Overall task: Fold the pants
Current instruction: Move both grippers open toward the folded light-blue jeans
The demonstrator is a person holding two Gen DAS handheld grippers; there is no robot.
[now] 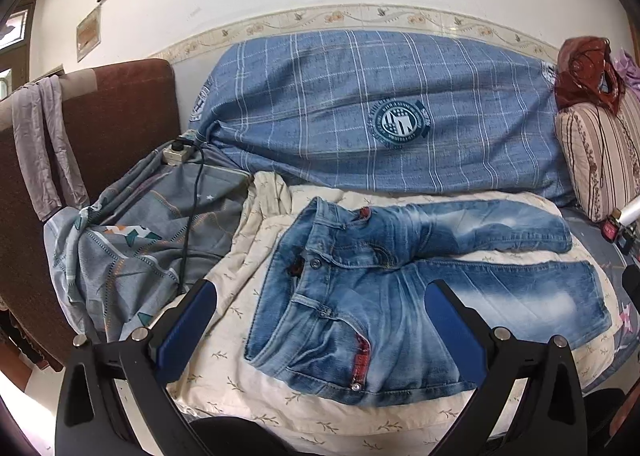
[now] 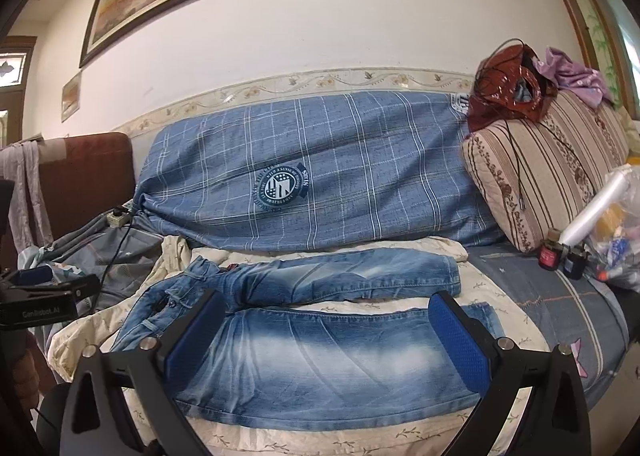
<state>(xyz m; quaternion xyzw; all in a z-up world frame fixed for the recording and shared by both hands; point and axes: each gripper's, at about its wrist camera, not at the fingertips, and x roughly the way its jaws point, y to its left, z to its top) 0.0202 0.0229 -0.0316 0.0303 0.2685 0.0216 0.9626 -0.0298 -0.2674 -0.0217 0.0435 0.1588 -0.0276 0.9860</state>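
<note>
Left gripper (image 1: 320,320) spread wide, empty — jeans (image 1: 404,280) flat beneath; right gripper (image 2: 328,336) likewise, over near leg.

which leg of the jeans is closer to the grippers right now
The near leg of the faded blue denim jeans, lying straight between the open right gripper fingers. The far leg lies by the blue plaid bolster.
</note>
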